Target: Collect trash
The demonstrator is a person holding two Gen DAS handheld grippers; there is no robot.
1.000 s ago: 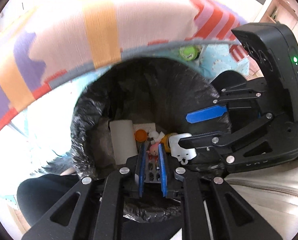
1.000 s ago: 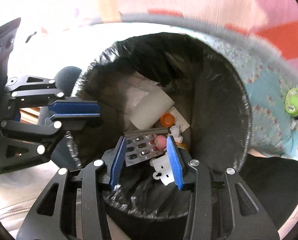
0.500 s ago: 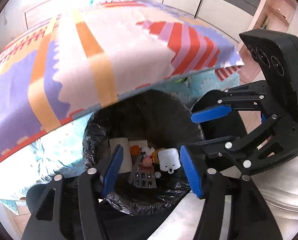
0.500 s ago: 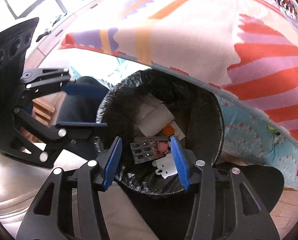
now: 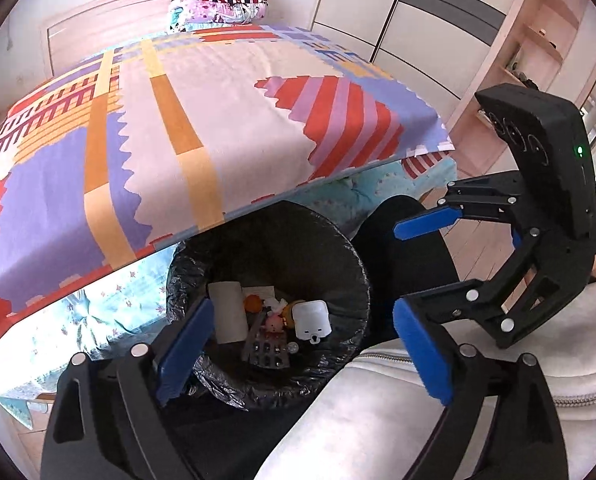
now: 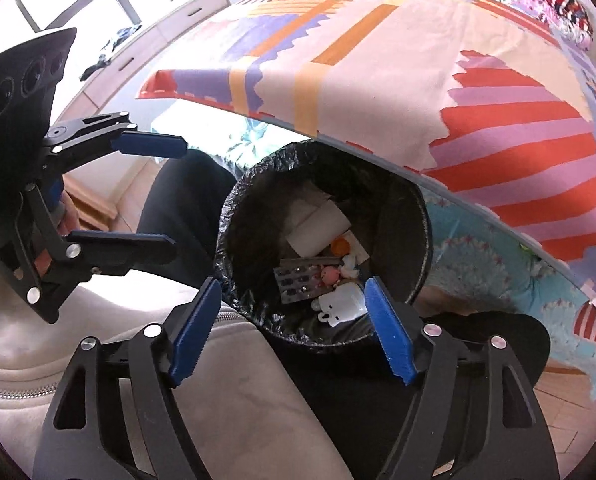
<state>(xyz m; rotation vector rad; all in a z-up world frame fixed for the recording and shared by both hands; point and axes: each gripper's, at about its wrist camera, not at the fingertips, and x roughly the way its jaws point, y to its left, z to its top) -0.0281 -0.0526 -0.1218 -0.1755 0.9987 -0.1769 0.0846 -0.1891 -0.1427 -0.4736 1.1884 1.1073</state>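
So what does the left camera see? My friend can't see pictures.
A black-lined trash bin beside a colorful bed holds a blister pack, a white case and small toys. The open left gripper hangs above it, the open right gripper alongside.

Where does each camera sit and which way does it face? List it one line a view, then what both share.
Left wrist: on the left hand-held gripper, looking down into the bin beside the bed; its open fingers frame it, the right hand-held gripper enters at right, above a dark trouser leg.
Right wrist: on the right hand-held gripper, facing the bin; left hand-held gripper at left.
Shared: bin, blister pack, bed.
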